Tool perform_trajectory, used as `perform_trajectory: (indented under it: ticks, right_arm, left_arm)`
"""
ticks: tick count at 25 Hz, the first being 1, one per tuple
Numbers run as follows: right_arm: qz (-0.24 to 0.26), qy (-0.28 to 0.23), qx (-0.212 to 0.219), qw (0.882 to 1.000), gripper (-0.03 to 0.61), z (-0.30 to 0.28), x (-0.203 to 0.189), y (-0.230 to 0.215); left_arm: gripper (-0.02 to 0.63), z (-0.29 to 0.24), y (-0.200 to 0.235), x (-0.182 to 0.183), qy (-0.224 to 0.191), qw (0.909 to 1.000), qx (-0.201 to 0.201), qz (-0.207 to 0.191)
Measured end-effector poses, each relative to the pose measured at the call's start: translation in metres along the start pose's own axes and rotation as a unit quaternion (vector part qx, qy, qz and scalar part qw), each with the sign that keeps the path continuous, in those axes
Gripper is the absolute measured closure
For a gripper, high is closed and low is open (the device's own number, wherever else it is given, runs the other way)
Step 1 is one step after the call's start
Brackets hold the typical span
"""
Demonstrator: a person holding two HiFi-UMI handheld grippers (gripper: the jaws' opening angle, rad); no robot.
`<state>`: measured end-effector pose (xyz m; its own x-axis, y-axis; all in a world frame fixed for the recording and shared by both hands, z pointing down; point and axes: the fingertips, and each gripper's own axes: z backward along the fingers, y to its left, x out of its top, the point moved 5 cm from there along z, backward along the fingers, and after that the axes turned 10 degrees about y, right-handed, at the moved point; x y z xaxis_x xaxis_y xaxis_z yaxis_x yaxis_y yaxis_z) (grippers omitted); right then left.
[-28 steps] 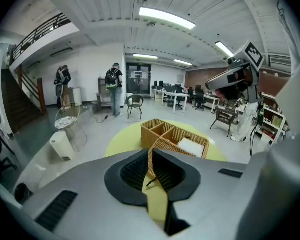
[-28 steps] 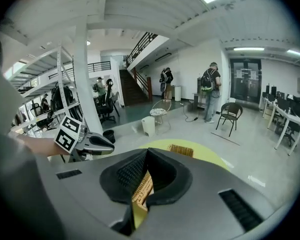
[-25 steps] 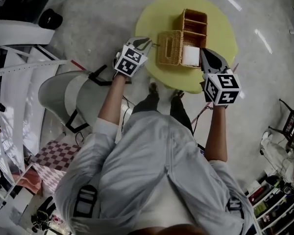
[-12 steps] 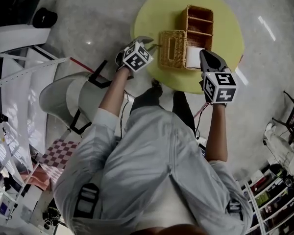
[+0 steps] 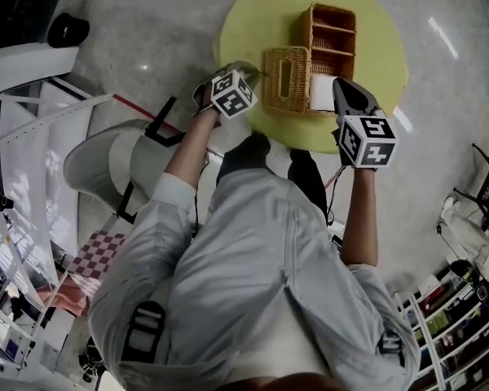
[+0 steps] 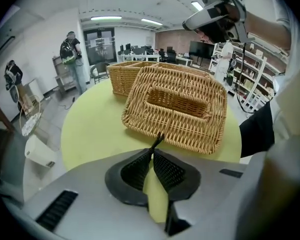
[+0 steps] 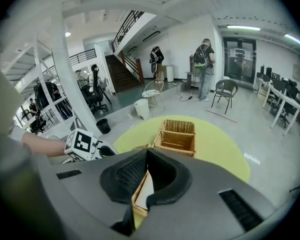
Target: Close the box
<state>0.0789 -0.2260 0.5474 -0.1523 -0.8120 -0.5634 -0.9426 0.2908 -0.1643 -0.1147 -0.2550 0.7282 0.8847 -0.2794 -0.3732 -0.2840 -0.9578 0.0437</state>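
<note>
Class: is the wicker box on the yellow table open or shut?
Open. The lid sits beside the box, not over it, leaving its inside showing from above.

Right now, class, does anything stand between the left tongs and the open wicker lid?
Nothing visible does. Only bare yellow table lies between the left tongs and the open wicker lid. The jaws have just been closing, with nothing between them.

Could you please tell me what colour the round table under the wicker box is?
The table is pale yellow, clearest in the head view.
</note>
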Motion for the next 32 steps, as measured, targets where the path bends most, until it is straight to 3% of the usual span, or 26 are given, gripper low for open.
perform_trajectory:
  ticks: [9, 13, 24, 32]
  right_arm:
    - [-0.002, -0.01, 0.004, 1.0, 0.555, 0.018, 0.001, -0.004]
    - [-0.003, -0.023, 0.002, 1.0, 0.555, 0.032, 0.0, -0.011]
    - [0.007, -0.054, 0.016, 0.998, 0.555, 0.08, -0.005, -0.03]
    - [0.013, -0.086, 0.031, 0.996, 0.555, 0.111, 0.0, -0.048]
  left_arm:
    - [0.569, 0.025, -0.003, 0.013, -0.044, 0.9961, -0.008, 0.075]
    - [0.569, 0.04, -0.017, 0.027, -0.057, 0.9944, 0.0, 0.089]
    - [0.569, 0.094, -0.027, 0.053, -0.091, 0.9834, 0.066, 0.142]
    - [0.569, 0.13, -0.04, 0.084, -0.116, 0.9768, 0.105, 0.146]
